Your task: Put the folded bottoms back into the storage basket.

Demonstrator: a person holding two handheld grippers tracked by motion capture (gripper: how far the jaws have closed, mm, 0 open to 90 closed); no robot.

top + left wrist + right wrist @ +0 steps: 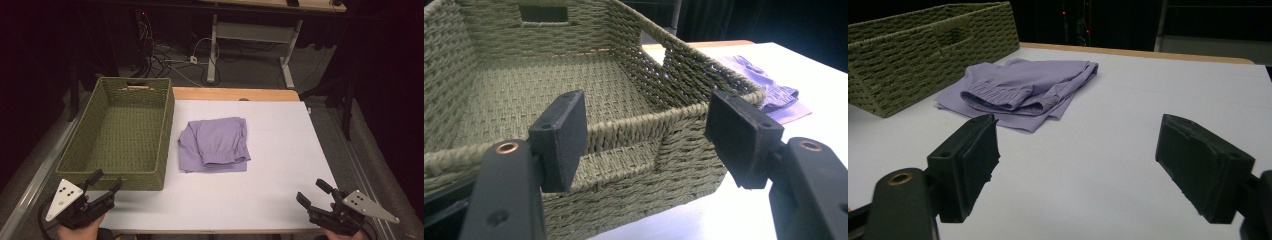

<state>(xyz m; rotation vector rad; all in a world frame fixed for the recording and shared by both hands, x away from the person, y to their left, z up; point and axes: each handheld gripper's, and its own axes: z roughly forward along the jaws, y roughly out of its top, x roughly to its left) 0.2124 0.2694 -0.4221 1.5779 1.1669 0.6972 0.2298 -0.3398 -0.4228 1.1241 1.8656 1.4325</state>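
The room behind is dark, with cables and a desk frame on the floor past the far edge; my work sits on a white counter (260,200) under the overhead light. A green woven basket (117,132) stands at the left of it, long side running near to far, its bottom bare, which I read as the place the clothing is meant to go. The folded lilac garment (215,144) lies just right of the basket, near the middle of the counter, apart from the basket wall, its elastic cuff turned toward the near side. It looks folded already, so it is set flat and square for a lift from both sides.

My left hand-held gripper (105,181) hovers at the near left, just before the basket's near corner, jaws spread with nothing between them. My right hand-held gripper (312,192) waits at the near right corner, well apart from the garment, jaws likewise spread wide and empty. Both point inward toward the cloth, so I judge the reach for it is not yet begun.
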